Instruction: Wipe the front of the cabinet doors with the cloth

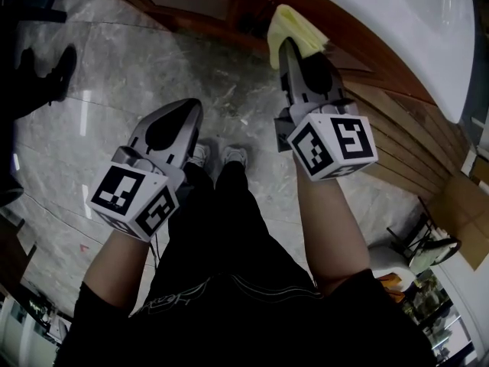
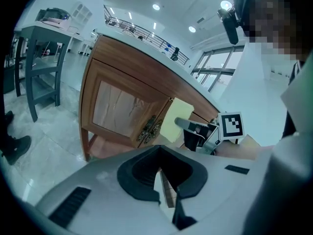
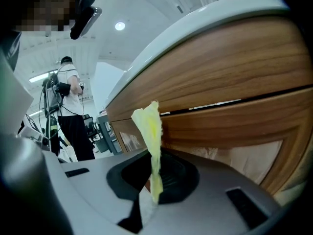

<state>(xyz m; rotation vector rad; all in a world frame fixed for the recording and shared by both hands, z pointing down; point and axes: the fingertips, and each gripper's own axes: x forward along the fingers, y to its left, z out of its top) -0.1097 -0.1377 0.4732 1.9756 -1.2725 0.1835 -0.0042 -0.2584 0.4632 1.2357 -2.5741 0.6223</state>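
The wooden cabinet (image 1: 229, 14) runs along the top of the head view, under a white countertop. My right gripper (image 1: 289, 48) is shut on a yellow cloth (image 1: 293, 27), which it holds up against the cabinet front. In the right gripper view the cloth (image 3: 149, 126) stands upright out of the closed jaws, right next to the wood (image 3: 234, 82). The left gripper view shows the cloth (image 2: 176, 121) lying flat on the door beside the brass handles (image 2: 149, 129). My left gripper (image 1: 191, 107) hangs lower left over the floor, jaws together and holding nothing.
The white countertop (image 1: 397, 21) overhangs the cabinet. Below me is the grey marble floor (image 1: 114, 75), with my own shoes (image 1: 221, 157) on it. Another person's dark shoe (image 1: 47, 71) is at the left. A grey table (image 2: 44, 58) stands left of the cabinet. A person (image 3: 68, 111) stands further off.
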